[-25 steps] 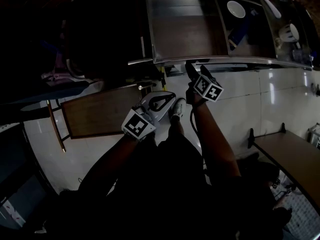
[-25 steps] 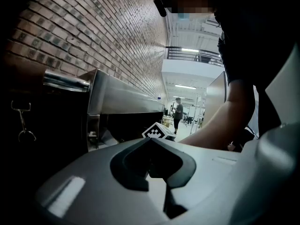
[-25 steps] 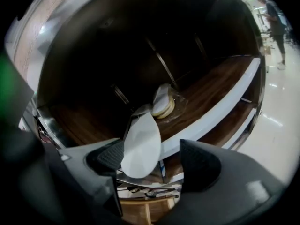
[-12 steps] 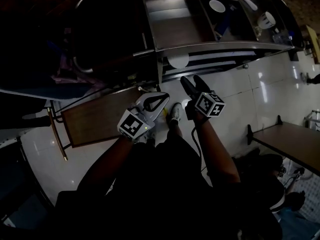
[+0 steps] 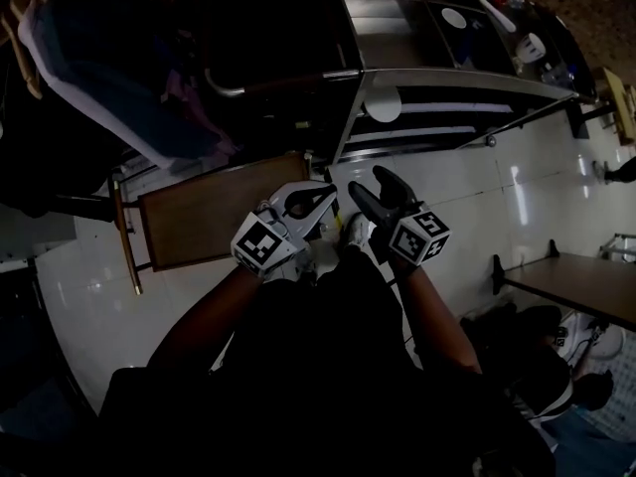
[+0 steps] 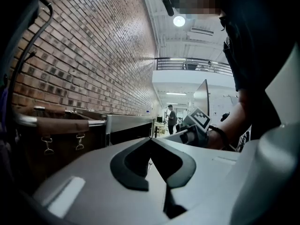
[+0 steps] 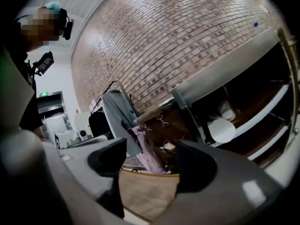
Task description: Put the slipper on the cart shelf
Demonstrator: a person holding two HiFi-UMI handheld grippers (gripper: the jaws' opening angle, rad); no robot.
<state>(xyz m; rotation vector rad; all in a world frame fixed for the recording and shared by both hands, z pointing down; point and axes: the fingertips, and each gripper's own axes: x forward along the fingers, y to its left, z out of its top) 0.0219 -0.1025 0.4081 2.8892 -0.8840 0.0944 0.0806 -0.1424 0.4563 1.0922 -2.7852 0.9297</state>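
Observation:
A white rounded thing that looks like the slipper (image 5: 383,102) lies on the lower shelf of the metal cart (image 5: 467,79); in the right gripper view the slipper (image 7: 221,130) shows under the cart's top edge. My right gripper (image 5: 376,189) hangs well short of the cart, open. Its jaws have just been closing a little, with nothing between them (image 7: 150,161). My left gripper (image 5: 308,202) is beside it, its tips meeting (image 6: 151,142) with nothing held.
A wooden board (image 5: 214,212) stands on the white floor at the left. Clothes hang on a rack (image 5: 109,78) at the upper left. Bowls (image 5: 452,18) sit on the cart's top. A brown bag with clasps (image 6: 56,125) hangs nearby. A table (image 5: 576,291) stands at the right.
Both grippers have drawn back from the cart toward my body, the right one farther. The view has swung left, bringing the clothes rack in.

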